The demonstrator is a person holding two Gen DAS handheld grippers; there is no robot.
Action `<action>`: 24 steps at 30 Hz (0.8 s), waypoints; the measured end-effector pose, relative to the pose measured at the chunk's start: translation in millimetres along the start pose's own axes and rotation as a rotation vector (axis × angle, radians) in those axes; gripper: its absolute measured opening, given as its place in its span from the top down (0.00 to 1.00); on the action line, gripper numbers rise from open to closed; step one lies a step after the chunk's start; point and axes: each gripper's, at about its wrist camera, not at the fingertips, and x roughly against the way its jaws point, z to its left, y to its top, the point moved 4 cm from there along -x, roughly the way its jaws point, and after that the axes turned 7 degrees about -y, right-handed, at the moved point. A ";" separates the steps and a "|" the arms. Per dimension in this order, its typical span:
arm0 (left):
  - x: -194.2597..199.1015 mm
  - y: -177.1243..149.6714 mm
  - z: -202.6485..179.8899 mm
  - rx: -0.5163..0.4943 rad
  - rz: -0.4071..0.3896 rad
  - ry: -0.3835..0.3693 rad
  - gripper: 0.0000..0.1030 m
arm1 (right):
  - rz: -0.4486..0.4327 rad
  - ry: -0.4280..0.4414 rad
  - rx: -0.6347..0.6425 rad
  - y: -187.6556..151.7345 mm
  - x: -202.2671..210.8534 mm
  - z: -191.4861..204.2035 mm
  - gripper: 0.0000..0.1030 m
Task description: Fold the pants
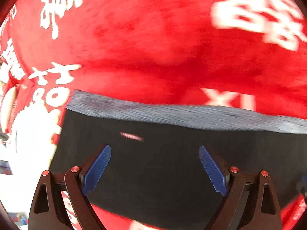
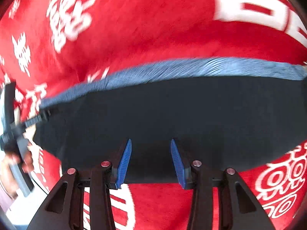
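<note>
Nearest in the left wrist view, the left gripper (image 1: 155,169) stands with its blue pads (image 1: 97,167) spread wide and nothing between them. Below them lie the dark pants (image 1: 163,161), flat on the red cloth with white lettering (image 1: 145,44). A grey-blue ribbed waistband (image 1: 172,113) edges the pants on the far side, beyond the pad tips.

In the right wrist view, the right gripper (image 2: 151,163) holds its jaws partly apart, empty, above the same dark fabric. The waistband curves beyond, then red cloth. At the left edge, blurred, a hand (image 2: 11,164) grips the other gripper's handle.
</note>
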 end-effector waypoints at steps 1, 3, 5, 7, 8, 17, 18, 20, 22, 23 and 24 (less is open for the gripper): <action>-10.9 4.3 12.2 -0.001 -0.002 0.024 0.09 | 0.023 -0.006 0.001 -6.3 -9.9 6.6 0.55; -38.1 15.4 42.1 0.007 0.008 0.059 0.09 | -0.009 -0.041 0.004 -11.9 -12.9 12.0 0.53; -56.4 26.0 63.5 0.028 0.007 0.041 0.09 | -0.032 -0.057 0.017 -18.5 -9.6 13.0 0.52; -67.2 37.8 79.9 0.024 -0.015 0.043 0.09 | -0.043 -0.075 0.024 -19.6 -9.0 14.4 0.51; -68.6 41.6 84.1 0.006 -0.020 0.067 0.09 | -0.045 -0.083 0.026 -18.9 -8.7 14.8 0.50; -20.1 18.8 112.2 -0.009 -0.010 -0.035 0.09 | -0.014 0.077 -0.128 -17.7 9.8 51.2 0.48; -13.5 4.6 105.6 -0.039 0.001 -0.063 0.09 | 0.009 0.147 -0.141 -25.5 10.7 62.7 0.48; -16.9 -18.7 96.9 -0.095 0.036 -0.073 0.09 | 0.067 0.268 -0.170 -43.2 5.6 84.9 0.48; -32.1 -41.6 96.3 -0.143 0.061 -0.044 0.07 | 0.121 0.337 -0.207 -60.9 -8.7 105.9 0.48; -33.5 -47.9 100.2 -0.128 0.033 -0.058 0.02 | 0.132 0.347 -0.216 -65.8 -13.7 111.7 0.48; -32.8 -51.5 107.4 -0.091 -0.006 -0.076 0.00 | 0.134 0.359 -0.226 -68.6 -19.4 117.4 0.48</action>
